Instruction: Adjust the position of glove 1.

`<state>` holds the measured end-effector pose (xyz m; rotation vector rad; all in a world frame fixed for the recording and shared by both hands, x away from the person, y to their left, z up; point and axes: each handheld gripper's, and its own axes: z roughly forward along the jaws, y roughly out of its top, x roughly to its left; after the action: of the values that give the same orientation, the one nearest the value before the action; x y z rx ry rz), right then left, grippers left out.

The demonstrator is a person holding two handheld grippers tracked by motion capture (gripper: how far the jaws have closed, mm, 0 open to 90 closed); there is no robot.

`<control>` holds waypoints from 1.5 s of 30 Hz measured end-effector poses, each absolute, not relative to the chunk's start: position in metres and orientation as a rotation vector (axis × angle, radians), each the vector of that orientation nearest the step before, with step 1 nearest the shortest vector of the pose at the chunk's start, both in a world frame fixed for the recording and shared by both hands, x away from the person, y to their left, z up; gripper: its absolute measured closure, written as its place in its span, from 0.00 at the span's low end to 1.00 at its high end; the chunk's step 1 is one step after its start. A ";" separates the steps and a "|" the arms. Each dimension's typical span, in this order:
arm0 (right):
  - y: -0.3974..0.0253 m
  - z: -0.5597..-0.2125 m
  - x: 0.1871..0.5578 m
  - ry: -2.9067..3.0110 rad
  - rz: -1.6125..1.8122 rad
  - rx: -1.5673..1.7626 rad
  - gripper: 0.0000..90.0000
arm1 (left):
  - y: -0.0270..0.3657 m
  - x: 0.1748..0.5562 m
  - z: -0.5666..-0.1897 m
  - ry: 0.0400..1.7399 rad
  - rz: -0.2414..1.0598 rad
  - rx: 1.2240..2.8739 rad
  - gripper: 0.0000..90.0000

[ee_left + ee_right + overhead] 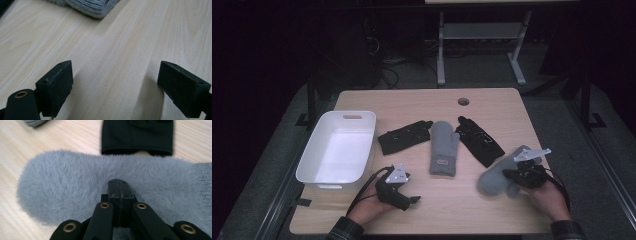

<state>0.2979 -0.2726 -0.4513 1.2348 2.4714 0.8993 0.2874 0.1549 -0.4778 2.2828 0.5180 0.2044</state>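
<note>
We see the right gripper [523,172] at about four o'clock on the wooden table [492,100], its jaws pressed together on the fuzzy grey mitten [498,178]. In the right gripper view the jaws meet flat over the mitten's pile, though we cannot tell how much fabric is pinched. The mitten lies on the table just beside the cuff of a black glove [479,140], which sits at its twelve o'clock. The left gripper [404,192] rests at about seven o'clock, jaws spread wide over bare wood, holding nothing. A grey knit mitten [444,148] lies at the table's centre, a second black glove [404,136] at its nine o'clock, and a white plastic tub [319,175] at the table's nine o'clock edge.
</note>
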 end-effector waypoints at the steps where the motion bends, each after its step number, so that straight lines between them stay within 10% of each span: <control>1: -0.269 -0.451 0.297 2.481 0.888 1.232 1.00 | 0.155 0.287 -0.478 0.518 0.204 2.283 0.13; 29: -0.203 -0.442 0.277 2.625 0.980 1.044 1.00 | 0.150 0.285 -0.474 0.541 0.214 2.309 0.17; 45: -0.277 -0.427 0.305 2.361 0.955 1.215 1.00 | 0.097 0.262 -0.446 0.393 0.074 2.266 0.99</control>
<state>0.3055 -0.2765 -0.4268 1.2155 2.3608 0.9553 0.2617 0.0974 -0.4455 2.2664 0.3933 0.0738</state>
